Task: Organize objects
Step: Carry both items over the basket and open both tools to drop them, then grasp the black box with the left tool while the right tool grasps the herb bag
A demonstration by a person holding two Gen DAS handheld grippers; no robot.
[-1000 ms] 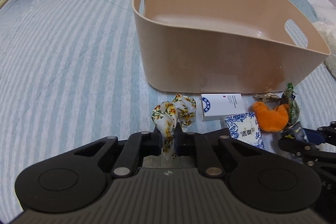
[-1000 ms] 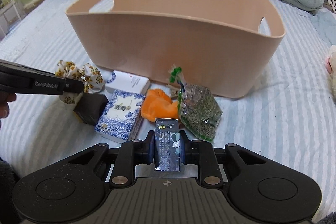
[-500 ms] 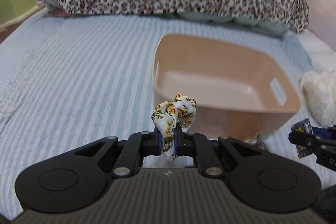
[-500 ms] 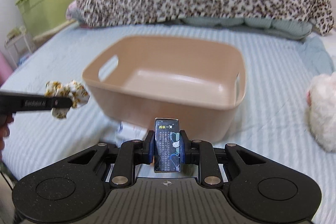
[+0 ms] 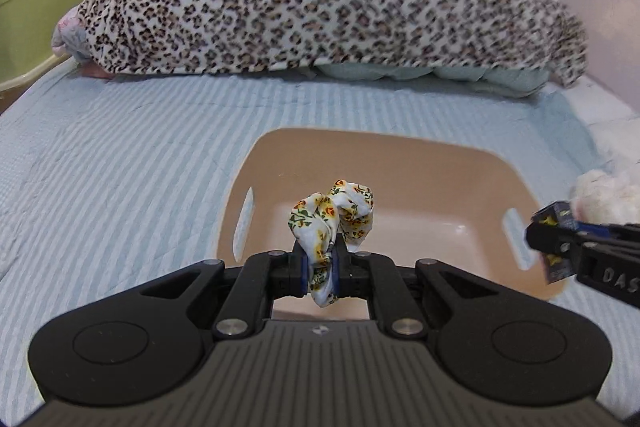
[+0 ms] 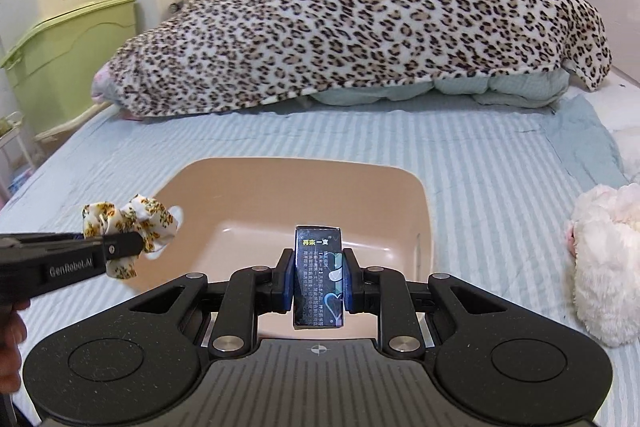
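Beige bin (image 5: 384,155) below; my left gripper (image 5: 320,267) clamps the floral scrunchie (image 5: 332,215), right gripper (image 6: 319,283) the dark box (image 6: 319,279); next, I release both.

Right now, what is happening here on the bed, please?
A person holds a tool in each hand and is putting small things away. The left tool is shut on a floral scrunchie, and the right tool is shut on a small dark box. Both are held above the open beige basket, which stands on the striped bedcover. No item is visible inside the basket.
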